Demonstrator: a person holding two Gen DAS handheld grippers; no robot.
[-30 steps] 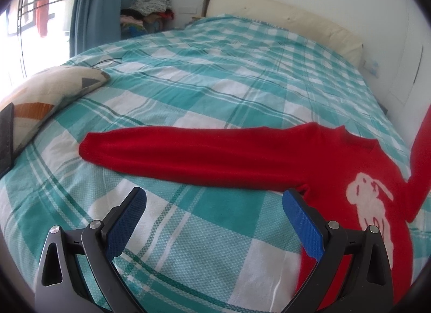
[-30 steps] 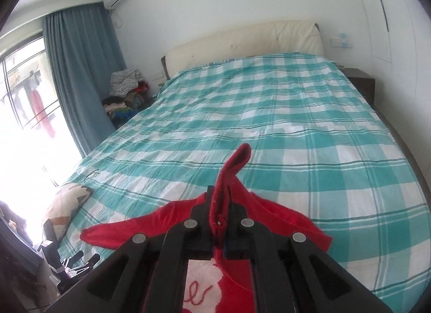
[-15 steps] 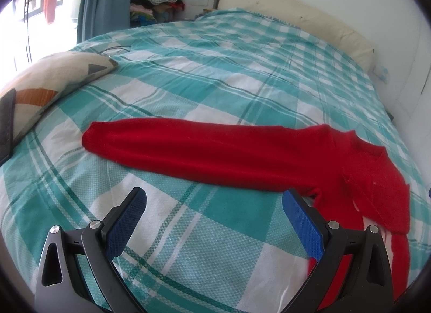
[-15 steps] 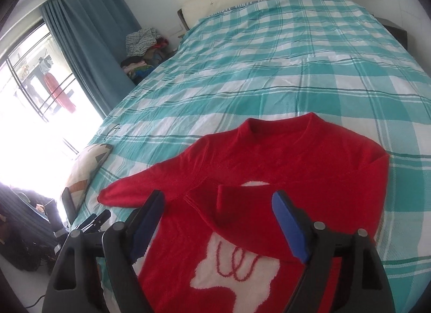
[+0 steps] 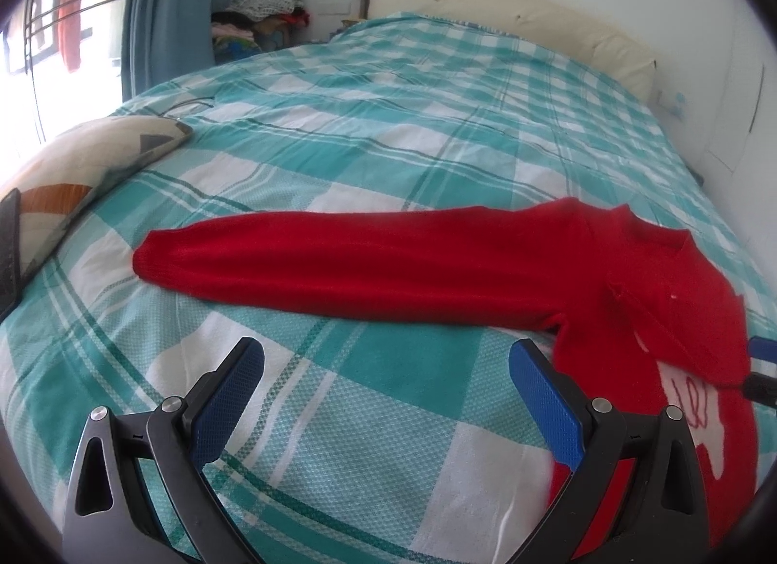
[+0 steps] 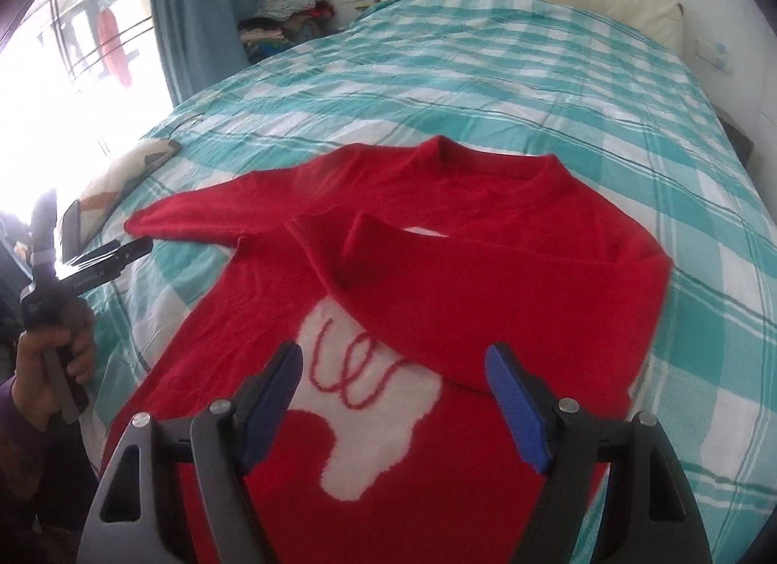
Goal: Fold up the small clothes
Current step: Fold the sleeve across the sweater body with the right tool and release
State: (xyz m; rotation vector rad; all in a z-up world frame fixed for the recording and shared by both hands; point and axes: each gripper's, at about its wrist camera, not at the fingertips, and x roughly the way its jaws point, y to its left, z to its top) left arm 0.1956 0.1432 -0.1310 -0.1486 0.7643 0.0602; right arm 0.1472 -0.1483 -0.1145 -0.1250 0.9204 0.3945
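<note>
just ahead of the right tongs [image 6: 393, 394], which are hanging spread wide and gripping nothing, the red sweater [image 6: 437, 301] is lying face up on the bed [image 6: 534, 78], its white motif [image 6: 379, 408] showing between the two blue pads. beyond those pads, the right sleeve [image 6: 485, 282] is lying folded across the chest, its cuff pointing toward the left tongs. the left tongs [image 5: 386, 399] are likewise gaping and carrying nothing, hovering over bare checked bedding just short of the left sleeve [image 5: 364, 263], which is stretching out flat and unfolded in front of them.

judging from this, one sleeve fold is looking done; the left sleeve is waiting to be brought in, and the body is yet to be folded.

the right view is showing the whole torso, the collar and the person's left hand [image 6: 48, 369] gripping the tool. the left view is showing the outstretched sleeve's full length up to the cuff. farther out from both tongs, a patterned pillow [image 5: 82, 175] is sitting at the bed's edge, and a clothes pile [image 6: 286, 20] and blue curtain [image 6: 209, 5] are standing by the far wall.
</note>
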